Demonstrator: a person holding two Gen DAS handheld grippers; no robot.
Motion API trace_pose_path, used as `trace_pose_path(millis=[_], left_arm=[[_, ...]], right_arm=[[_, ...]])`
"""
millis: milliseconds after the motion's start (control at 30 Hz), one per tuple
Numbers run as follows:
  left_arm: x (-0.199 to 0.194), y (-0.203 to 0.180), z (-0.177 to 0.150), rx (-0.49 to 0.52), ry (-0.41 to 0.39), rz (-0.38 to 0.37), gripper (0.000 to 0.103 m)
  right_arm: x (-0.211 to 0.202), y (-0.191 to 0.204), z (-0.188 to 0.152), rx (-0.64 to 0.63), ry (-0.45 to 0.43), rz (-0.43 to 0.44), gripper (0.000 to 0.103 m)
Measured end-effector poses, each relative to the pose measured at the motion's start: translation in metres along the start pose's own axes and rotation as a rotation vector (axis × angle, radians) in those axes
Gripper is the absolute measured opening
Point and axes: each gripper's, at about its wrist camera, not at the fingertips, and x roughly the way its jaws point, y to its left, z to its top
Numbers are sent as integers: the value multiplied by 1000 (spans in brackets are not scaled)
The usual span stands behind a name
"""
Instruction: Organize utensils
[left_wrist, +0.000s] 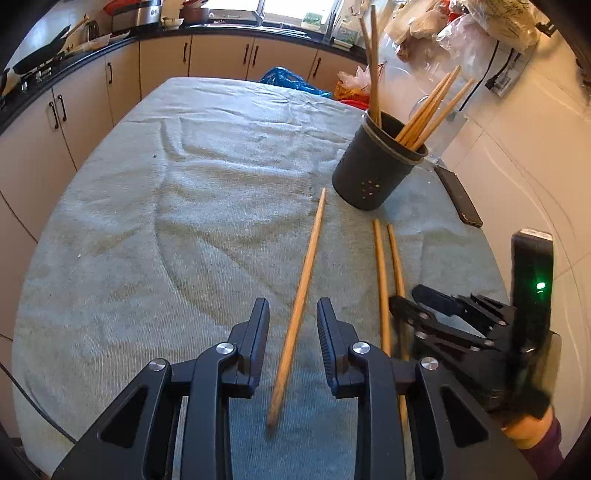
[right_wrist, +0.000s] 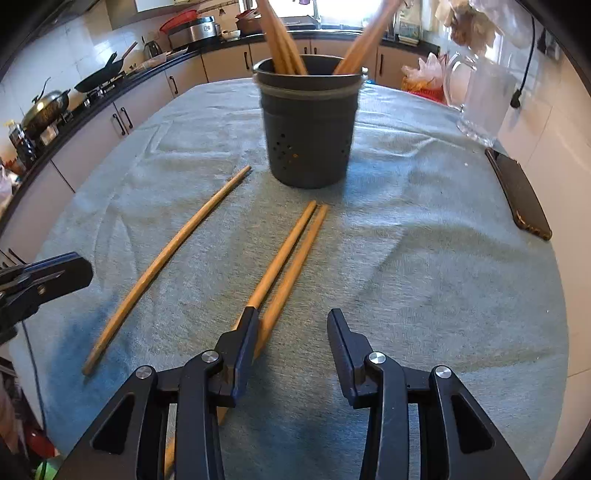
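Down on the towel-covered table (left_wrist: 147, 229), three wooden chopsticks lie loose in front of a dark perforated utensil holder (right_wrist: 308, 133) that stands upright toward the far side and already has several chopsticks (right_wrist: 282, 44) leaning in it. The left gripper (left_wrist: 292, 332) hovers over the single chopstick (left_wrist: 301, 291), which lies apart to the left of the others; its jaws stand apart with that stick running between them, the pads not pressing on it. The right gripper (right_wrist: 291, 339) is low over the pair of chopsticks (right_wrist: 286, 254) lying side by side and touching; its jaws are parted too, the left finger (right_wrist: 243, 343) crossing over the pair, the gap between the jaws showing only cloth. A dark phone (right_wrist: 519, 192) lies near the table's right edge, with a clear glass jug (right_wrist: 476, 96) beyond it.
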Motion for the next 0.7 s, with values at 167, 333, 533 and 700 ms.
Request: trace_pose_path(millis=[167,333,533,700], left_arm=[[-1,-4,-8,25,-1,-7,25],[-1,-13,-14,52,13,-47,25],[7,-37,-24,118,46,-86,27],[22,-66,-35,200,85,-96,27]], right_arm=[[-1,11,0,5,-5,3,13],[-10,-10,-12,75,13,19,13],[-23,-50,-34,166,23,-22,19],[-31,-76,-45,241,9,-10,22]])
